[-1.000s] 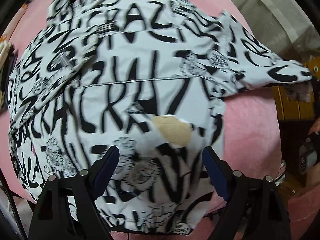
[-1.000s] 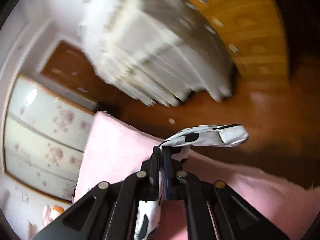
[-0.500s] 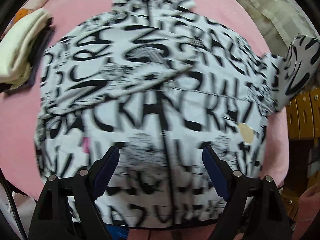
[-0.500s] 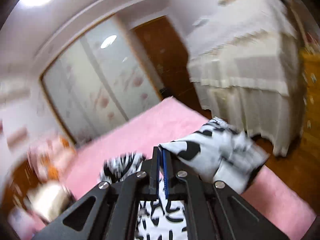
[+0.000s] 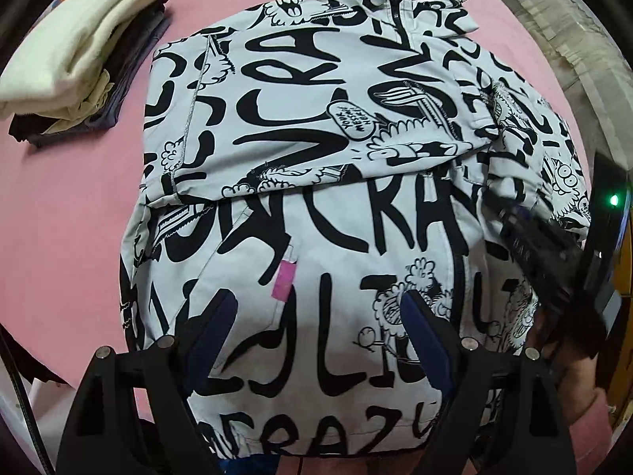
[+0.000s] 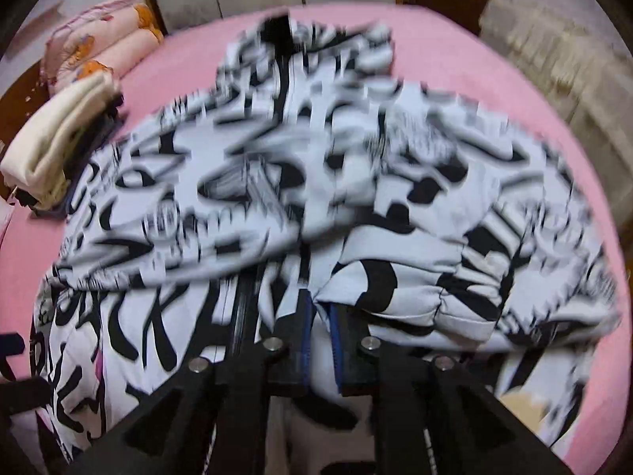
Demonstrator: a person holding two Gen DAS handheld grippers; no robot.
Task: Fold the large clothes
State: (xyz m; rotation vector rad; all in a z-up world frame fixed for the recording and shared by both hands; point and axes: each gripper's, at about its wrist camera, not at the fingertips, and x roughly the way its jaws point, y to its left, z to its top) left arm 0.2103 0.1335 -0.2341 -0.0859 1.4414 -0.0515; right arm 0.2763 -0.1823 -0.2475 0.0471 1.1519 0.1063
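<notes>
Jacket [image 5: 324, 206] is lying spread on the pink bed [image 5: 79, 206], one sleeve folded across its chest. Left gripper [image 5: 320, 328] is hovering wide open over the hem. Right gripper [image 6: 320, 316] is pinching the other sleeve [image 6: 415, 289], jaws nearly closed. Folded stack [image 5: 67, 51] is sitting beside the jacket.

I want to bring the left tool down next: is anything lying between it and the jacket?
Nothing visible does. The left tool hangs open directly over the jacket; the folded clothes sit off to its left on the bed.
</notes>
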